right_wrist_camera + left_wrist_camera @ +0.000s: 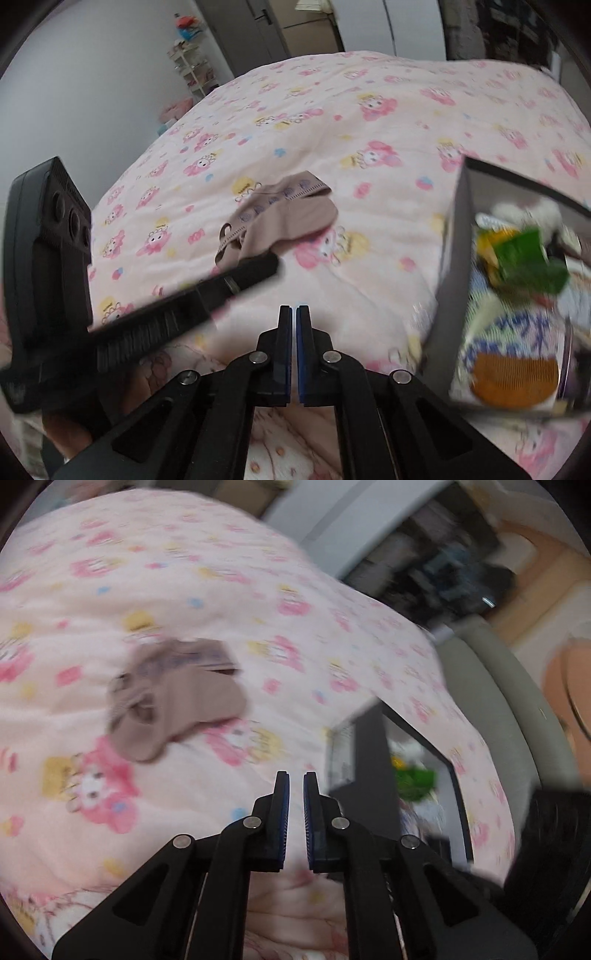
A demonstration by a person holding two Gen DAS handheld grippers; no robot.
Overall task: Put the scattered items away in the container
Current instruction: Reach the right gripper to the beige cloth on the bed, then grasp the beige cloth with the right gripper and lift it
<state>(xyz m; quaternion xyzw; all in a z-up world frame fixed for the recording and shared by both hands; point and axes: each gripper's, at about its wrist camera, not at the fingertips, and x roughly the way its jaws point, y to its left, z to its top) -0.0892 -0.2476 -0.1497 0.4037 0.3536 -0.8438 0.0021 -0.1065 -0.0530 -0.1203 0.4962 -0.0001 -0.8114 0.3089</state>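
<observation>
Pink quilted bedspread w/ cartoon bunny print [332,122] fills both views; white wall and a small shelf rack [190,66] sit behind it in the right wrist view. We see a crumpled beige-brown sock w/ patterned cuff [280,218] lying loose on the spread, also in the left view [173,698], blurred there. It's well apart from the grey open-top storage box [456,236], which sits on the bed's right side and holds a green packet [528,258], a blue-and-white patterned cloth, an orange round item and something white and fluffy.

Our left gripper [296,779] shows fingers nearly together, only a narrow gap, nothing btwn them. Our right gripper [294,310] has pads pressed together, empty. From the right view the left gripper's black body [48,258] reaches in, its finger tip just at the sock's near edge; can't tell if touching.
</observation>
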